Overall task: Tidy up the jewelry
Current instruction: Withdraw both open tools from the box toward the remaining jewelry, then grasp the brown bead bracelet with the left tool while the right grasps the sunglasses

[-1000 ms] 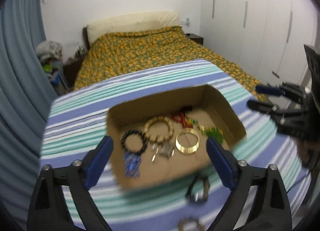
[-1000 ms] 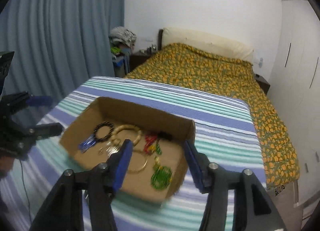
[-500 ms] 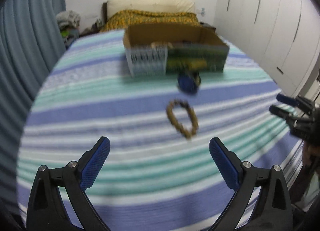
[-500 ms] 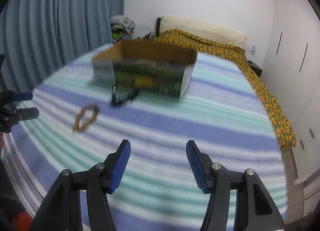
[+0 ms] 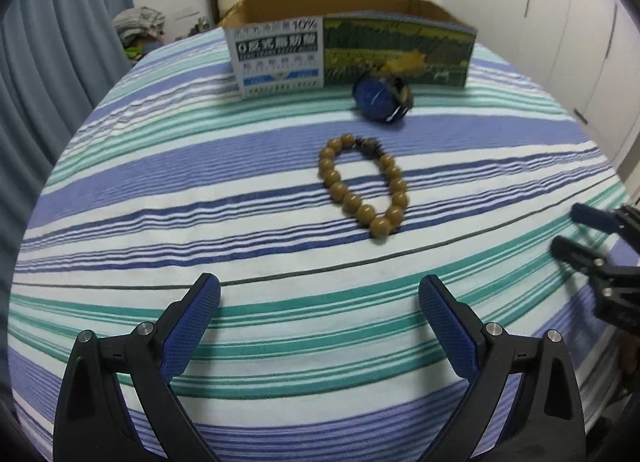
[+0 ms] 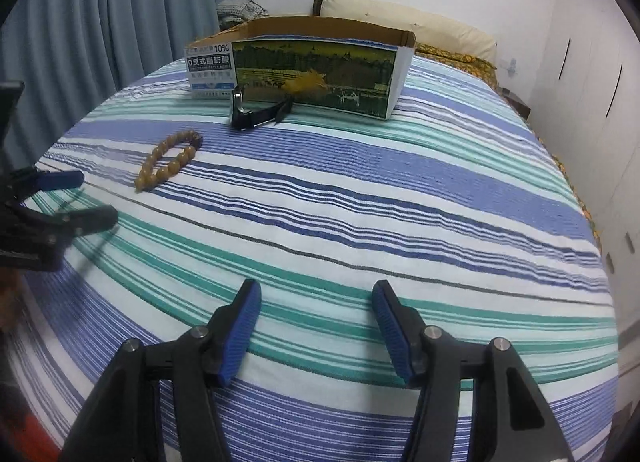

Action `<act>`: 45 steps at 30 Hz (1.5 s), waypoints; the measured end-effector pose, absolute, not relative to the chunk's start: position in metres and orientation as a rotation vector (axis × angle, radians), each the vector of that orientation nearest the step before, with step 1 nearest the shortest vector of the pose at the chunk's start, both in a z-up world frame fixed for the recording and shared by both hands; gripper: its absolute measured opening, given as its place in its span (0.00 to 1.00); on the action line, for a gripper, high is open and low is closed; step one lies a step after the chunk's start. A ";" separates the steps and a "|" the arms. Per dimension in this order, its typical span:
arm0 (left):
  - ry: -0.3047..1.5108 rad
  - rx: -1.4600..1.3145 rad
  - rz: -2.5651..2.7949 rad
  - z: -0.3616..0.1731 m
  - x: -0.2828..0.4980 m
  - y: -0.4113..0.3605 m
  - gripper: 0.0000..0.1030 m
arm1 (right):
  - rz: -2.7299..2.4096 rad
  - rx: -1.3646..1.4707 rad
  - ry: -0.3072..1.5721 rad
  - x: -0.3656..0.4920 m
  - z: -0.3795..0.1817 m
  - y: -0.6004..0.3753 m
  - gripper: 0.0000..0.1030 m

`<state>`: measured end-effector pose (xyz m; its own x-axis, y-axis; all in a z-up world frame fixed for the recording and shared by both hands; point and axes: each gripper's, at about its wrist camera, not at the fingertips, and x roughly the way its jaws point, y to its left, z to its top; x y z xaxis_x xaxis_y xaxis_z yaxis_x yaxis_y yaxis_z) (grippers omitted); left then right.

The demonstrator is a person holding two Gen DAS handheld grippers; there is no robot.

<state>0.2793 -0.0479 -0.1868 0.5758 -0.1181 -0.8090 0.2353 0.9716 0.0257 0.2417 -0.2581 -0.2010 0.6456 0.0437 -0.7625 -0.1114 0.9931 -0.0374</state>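
Observation:
A brown wooden bead bracelet (image 5: pixel 363 185) lies on the striped cloth; it also shows in the right wrist view (image 6: pixel 168 159). Behind it lies a blue-faced watch with a dark strap (image 5: pixel 382 98), also in the right wrist view (image 6: pixel 256 111). An open cardboard box (image 5: pixel 352 47) stands at the far side, its inside hidden from here; it also shows in the right wrist view (image 6: pixel 304 65). My left gripper (image 5: pixel 319 300) is open and empty, low over the cloth, short of the bracelet. My right gripper (image 6: pixel 317 308) is open and empty near the front edge.
The table carries a blue, green and white striped cloth (image 5: pixel 200 189). A bed with an orange patterned cover (image 6: pixel 460 55) lies behind it. Blue curtains (image 6: pixel 100 21) hang on the left and white wardrobes (image 5: pixel 560 21) stand on the right.
Both grippers have dropped from above the box to low over the near part of the cloth. The box interior is now out of sight. Both stay open.

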 end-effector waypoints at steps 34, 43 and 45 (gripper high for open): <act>0.965 0.068 -0.112 -0.195 0.345 -0.034 0.99 | 0.218 -0.073 0.772 0.290 -0.167 -0.242 0.59; 0.980 0.059 -0.113 -0.193 0.345 -0.016 0.81 | 0.426 -0.109 0.809 0.393 -0.154 -0.192 0.45; 0.983 0.065 -0.128 -0.191 0.345 -0.022 0.75 | 0.445 -0.140 0.850 0.409 -0.161 -0.181 0.37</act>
